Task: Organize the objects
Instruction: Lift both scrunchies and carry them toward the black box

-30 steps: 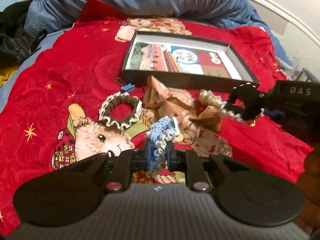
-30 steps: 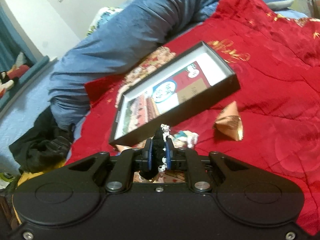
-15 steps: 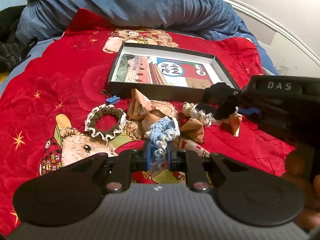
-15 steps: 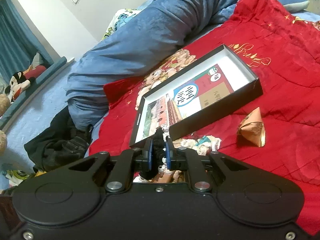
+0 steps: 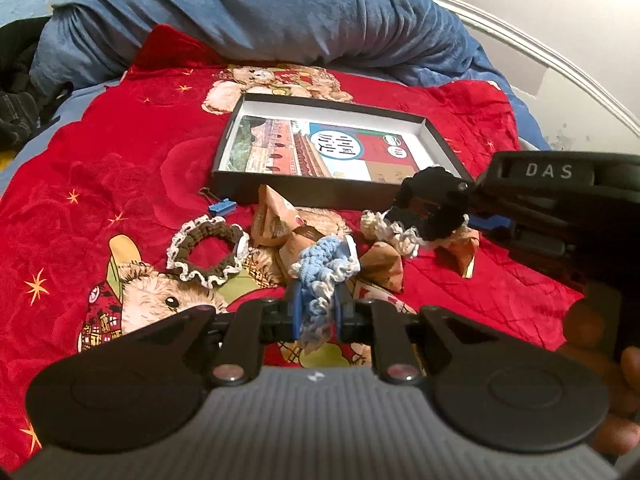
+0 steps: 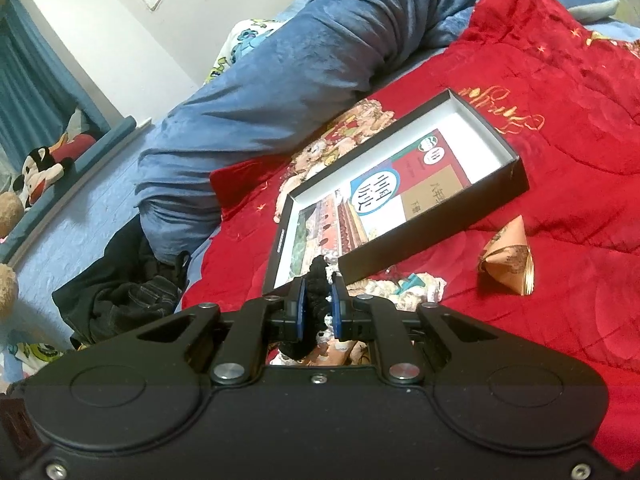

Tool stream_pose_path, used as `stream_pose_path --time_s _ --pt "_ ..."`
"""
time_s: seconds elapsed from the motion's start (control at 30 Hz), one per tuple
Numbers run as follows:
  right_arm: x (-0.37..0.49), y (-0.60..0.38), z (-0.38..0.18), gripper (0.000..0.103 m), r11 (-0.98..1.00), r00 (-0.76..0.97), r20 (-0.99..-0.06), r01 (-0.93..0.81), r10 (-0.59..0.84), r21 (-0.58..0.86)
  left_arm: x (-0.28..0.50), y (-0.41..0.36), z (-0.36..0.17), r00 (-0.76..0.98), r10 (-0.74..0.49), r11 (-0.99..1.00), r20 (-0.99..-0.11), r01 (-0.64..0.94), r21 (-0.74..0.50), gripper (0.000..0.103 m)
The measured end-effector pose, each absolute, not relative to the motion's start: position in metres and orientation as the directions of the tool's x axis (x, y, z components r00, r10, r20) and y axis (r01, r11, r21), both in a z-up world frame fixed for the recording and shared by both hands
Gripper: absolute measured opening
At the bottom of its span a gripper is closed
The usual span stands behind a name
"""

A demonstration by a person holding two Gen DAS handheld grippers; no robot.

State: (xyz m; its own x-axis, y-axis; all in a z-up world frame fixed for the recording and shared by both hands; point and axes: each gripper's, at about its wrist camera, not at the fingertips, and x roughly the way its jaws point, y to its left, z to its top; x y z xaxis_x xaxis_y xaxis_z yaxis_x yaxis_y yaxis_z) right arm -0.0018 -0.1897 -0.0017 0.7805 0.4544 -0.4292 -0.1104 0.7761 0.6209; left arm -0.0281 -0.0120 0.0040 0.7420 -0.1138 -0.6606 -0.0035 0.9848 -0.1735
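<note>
Currently both grippers loaded, held above the red blanket (image 5: 132, 168). L gripper (image 5: 317, 304): jaws narrow, clamped on a blue scrunchie (image 5: 322, 268) w/ white frill edge; the scrunchie bulges up and fwd out of the pads, its tail hanging below them. R gripper (image 6: 318, 308): jaws narrow, pinching a black scrunchie (image 6: 316, 280) w/ white trim; in L wrist view the same black scrunchie (image 5: 434, 204) sits at the R gripper tip, just in front of the near right corner of the black box (image 5: 296, 188). Box is open, shallow, w/ a printed booklet (image 5: 320, 150) flat inside; it lies on the blanket towards the blue duvet (image 5: 256, 16). Still on the blanket, near side of box: brown scrunchie (image 5: 206, 252) w/ white frill, lying flat as a ring; blue binder clip (image 5: 222, 206) just beside the box's near left corner; several tan pyramid-shaped packets (image 5: 276, 220) clustered betw. the brown scrunchie and the R gripper. One more tan packet (image 6: 508, 260) lies apart, near the box wall in R wrist view. Dark clothes (image 6: 132, 296) heaped off the blanket edge.
</note>
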Motion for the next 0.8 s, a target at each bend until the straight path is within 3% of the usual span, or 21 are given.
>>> stream_pose_path --time_s 0.33,0.8 --pt "-0.012 -0.179 0.014 0.014 0.792 0.790 -0.404 -0.161 0.461 0.588 -0.044 -0.004 0.027 0.830 -0.144 0.977 -0.538 0.032 -0.212 0.019" --pt "-0.005 -0.159 0.070 0.014 0.803 0.838 -0.264 -0.294 0.477 0.519 -0.027 0.002 0.061 0.909 -0.102 0.985 -0.405 0.035 -0.170 0.019"
